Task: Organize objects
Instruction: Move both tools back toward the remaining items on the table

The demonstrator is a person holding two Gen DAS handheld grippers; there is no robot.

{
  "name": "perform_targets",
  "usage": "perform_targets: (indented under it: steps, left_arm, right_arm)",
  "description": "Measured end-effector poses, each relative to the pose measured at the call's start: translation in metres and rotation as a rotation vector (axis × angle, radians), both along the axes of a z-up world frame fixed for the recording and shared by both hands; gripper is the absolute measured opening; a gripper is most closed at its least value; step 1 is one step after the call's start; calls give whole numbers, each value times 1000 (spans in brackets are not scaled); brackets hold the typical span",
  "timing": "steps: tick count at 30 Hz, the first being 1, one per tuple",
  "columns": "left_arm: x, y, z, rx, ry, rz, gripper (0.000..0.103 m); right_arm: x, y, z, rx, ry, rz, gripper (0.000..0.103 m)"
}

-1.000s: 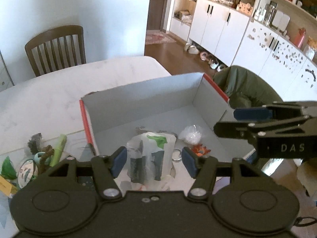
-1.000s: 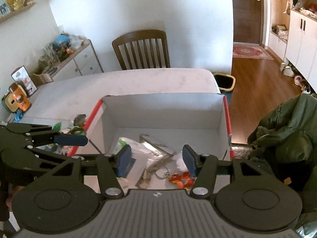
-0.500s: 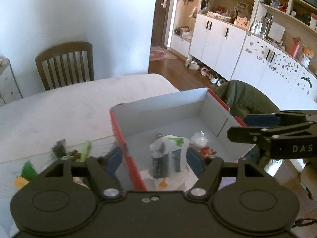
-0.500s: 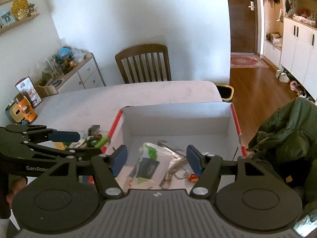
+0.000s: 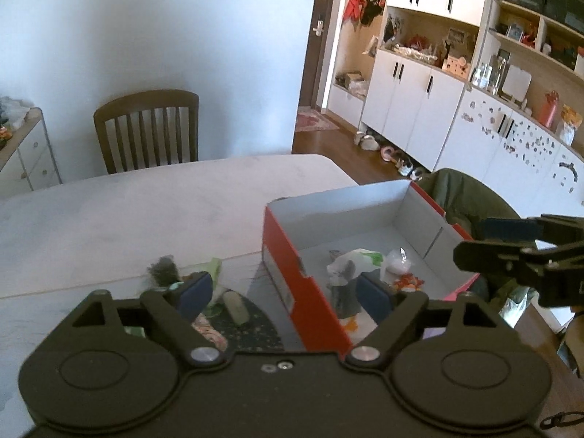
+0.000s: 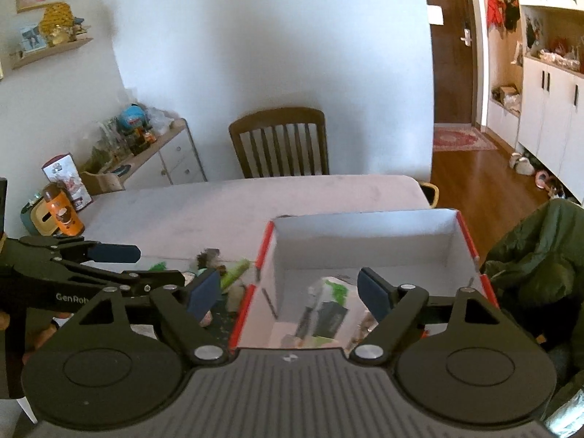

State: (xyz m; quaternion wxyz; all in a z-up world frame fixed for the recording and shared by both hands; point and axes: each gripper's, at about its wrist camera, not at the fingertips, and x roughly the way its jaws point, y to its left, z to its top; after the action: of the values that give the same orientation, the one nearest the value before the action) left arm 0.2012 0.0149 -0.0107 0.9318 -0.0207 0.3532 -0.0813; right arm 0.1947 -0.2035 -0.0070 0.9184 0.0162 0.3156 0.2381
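Note:
A red cardboard box (image 5: 292, 292) with a white inside stands on the table. In it lie a white and green packet (image 5: 352, 264), a small clear bag (image 5: 398, 261) and a red-orange item (image 5: 408, 281). My left gripper (image 5: 284, 292) is open and empty, held above the box's left wall. Loose items lie left of the box: a green tube (image 5: 214, 268), a dark fuzzy thing (image 5: 162, 270) and a pale oblong piece (image 5: 235, 304). My right gripper (image 6: 288, 292) is open and empty above the box's (image 6: 365, 226) near left corner, over the packet (image 6: 328, 308). Each view shows the other gripper (image 5: 485, 242) (image 6: 146, 264) from the side.
The pale marble table (image 5: 146, 211) stretches away behind the box. A wooden chair (image 5: 146, 127) stands at its far side. A green jacket (image 6: 533, 266) hangs right of the box. An orange bottle (image 6: 64, 215) and a cluttered cabinet (image 6: 160, 153) are at the left.
Both grippers have pulled back and up from the box. The left one has shifted left from over the packet to over the box's left wall. The packet stays in the box.

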Motion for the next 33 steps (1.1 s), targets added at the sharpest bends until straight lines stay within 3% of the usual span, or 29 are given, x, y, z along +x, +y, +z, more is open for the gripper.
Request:
perform_targets:
  steps: [12,17,25,33]
  left_arm:
    - [-18,43,-3,-6,-62,0,102]
    - [-23,68,-8,-9,-76,25,102]
    - [-21,112,-28,-1,-45,94,102]
    - [-8,155,-63,1,37,197,102]
  right_arm:
    - [-18,45,-4,39,-8,15,86]
    - [-22,66,-8,43,-1,33,88]
    - [-23,101,-21,19,34,71,89]
    - [-19,136,-44,-37,71,103,89]
